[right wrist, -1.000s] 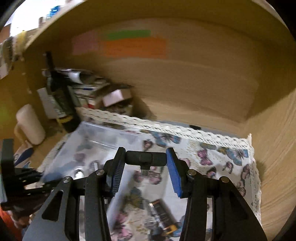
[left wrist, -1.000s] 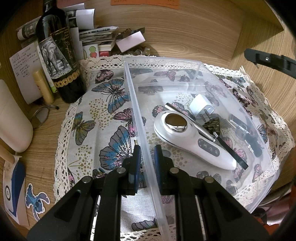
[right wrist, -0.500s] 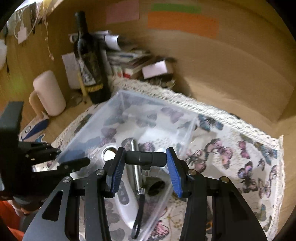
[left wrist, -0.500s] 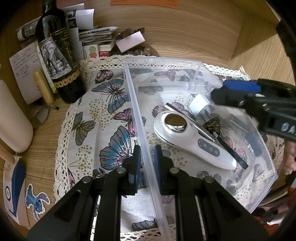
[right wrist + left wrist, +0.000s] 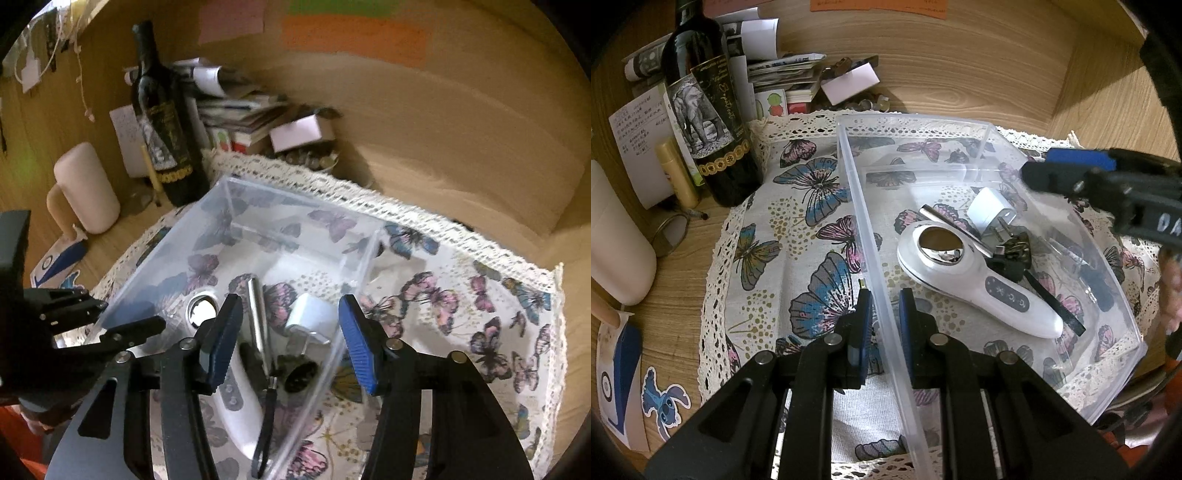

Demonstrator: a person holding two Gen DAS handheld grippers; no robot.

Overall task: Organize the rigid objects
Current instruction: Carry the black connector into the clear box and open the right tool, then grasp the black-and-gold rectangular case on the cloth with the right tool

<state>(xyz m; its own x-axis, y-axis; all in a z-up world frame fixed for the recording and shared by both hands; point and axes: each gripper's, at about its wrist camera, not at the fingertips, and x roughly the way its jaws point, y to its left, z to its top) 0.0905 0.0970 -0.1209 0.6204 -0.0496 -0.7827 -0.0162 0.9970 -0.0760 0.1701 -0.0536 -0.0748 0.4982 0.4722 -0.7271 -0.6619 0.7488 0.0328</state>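
Observation:
A clear plastic box [image 5: 993,129] [image 5: 295,201] sits on a butterfly cloth [image 5: 798,206]. My left gripper [image 5: 882,317] is shut on the box's near left wall. Inside lie a white handheld device [image 5: 979,280] [image 5: 236,406], a white plug adapter [image 5: 990,210] [image 5: 310,314], a metal pen [image 5: 256,317] and a dark key-like piece [image 5: 1015,253]. My right gripper [image 5: 290,343] is open and empty above the box; it also shows at the right of the left wrist view [image 5: 1089,177]. The small black adapter it held is not clearly visible.
A dark wine bottle [image 5: 709,110] [image 5: 166,122], a cream cylinder [image 5: 613,240] [image 5: 86,188], a yellow tube [image 5: 676,173] and stacked papers and small boxes [image 5: 798,81] stand behind and left of the box. A wooden wall [image 5: 979,55] rises behind.
My right gripper came over the box with a small black adapter and has opened, letting it go. My left gripper has stayed shut on the box wall.

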